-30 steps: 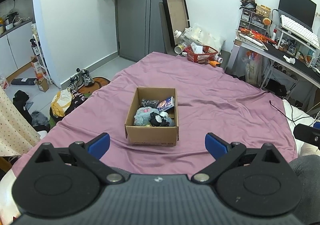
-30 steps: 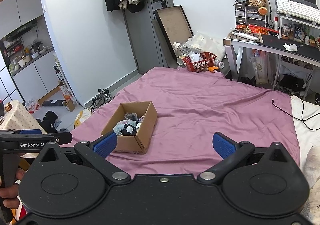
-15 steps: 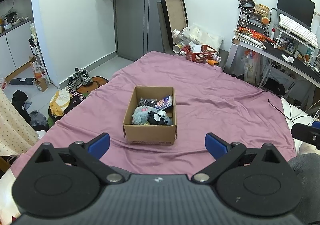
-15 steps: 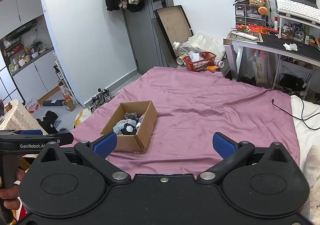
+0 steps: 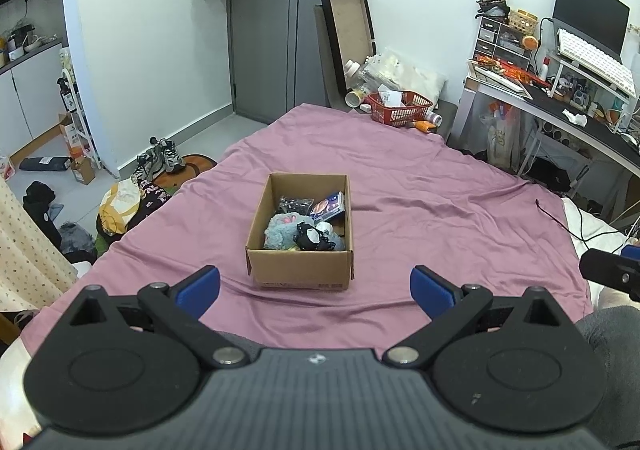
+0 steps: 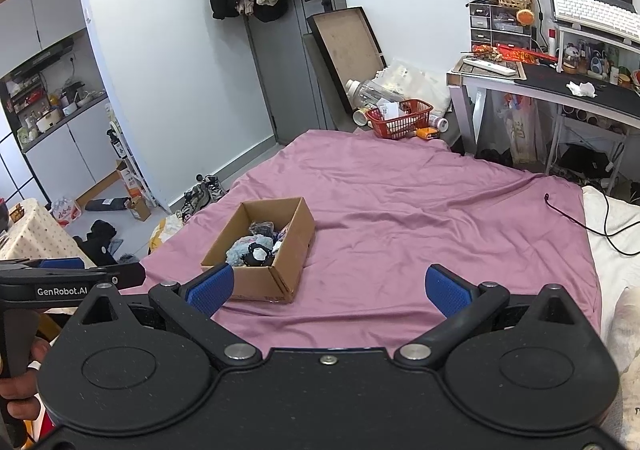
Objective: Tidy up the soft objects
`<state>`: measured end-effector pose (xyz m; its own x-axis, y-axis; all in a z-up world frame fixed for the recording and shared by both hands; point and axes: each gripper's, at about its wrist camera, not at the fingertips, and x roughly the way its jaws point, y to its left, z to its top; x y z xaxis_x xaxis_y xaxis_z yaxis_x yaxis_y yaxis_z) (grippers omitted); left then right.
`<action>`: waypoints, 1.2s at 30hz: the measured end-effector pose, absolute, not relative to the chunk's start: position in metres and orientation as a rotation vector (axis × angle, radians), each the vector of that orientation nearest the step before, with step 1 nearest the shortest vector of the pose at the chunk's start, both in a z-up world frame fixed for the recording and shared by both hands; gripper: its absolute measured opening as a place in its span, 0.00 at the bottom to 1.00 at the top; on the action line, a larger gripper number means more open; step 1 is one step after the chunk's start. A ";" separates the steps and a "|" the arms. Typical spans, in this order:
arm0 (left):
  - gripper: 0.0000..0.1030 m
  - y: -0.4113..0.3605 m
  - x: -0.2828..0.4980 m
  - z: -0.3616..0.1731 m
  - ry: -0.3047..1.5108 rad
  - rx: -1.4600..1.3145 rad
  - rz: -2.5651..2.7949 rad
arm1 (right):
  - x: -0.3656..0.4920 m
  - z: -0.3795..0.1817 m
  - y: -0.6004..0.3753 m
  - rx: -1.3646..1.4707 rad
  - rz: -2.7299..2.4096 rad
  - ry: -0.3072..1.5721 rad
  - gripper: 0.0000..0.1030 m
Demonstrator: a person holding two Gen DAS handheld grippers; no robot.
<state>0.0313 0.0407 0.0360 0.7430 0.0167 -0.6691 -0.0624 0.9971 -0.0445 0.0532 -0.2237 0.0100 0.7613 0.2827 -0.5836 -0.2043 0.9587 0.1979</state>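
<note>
An open cardboard box (image 5: 300, 262) stands on the purple bedsheet (image 5: 420, 202). It holds several soft items: a grey-blue fluffy one (image 5: 280, 232), a black and white one (image 5: 310, 238) and a printed packet (image 5: 328, 206). My left gripper (image 5: 314, 286) is open and empty, just short of the box's near wall. My right gripper (image 6: 326, 288) is open and empty, to the right of the box (image 6: 260, 250) and nearer than it. The left gripper also shows at the right wrist view's left edge (image 6: 60, 278).
A red basket (image 5: 400, 108) sits at the bed's far end. A cluttered desk (image 5: 560, 106) stands at the right. Shoes (image 5: 160, 160) and clothes lie on the floor at the left. A black cable (image 6: 580, 218) lies on the bed's right side.
The left wrist view has shifted slightly, with the box now a little higher in the frame. The right gripper has barely moved. Both grippers stay open.
</note>
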 end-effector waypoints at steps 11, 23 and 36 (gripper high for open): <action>0.98 0.040 0.029 0.031 0.734 -0.071 0.038 | 0.054 0.010 -0.222 0.124 0.268 0.659 1.00; 0.98 0.042 0.029 0.030 0.734 -0.079 0.053 | 0.055 0.005 -0.224 0.124 0.278 0.663 1.00; 0.98 0.045 0.028 0.031 0.735 -0.084 0.057 | 0.055 0.004 -0.223 0.114 0.277 0.667 1.00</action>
<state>0.0282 0.0447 0.0310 0.7408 0.0222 -0.6713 -0.0810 0.9951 -0.0565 0.0555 -0.2228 0.0040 0.7508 0.2894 -0.5937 -0.2168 0.9571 0.1924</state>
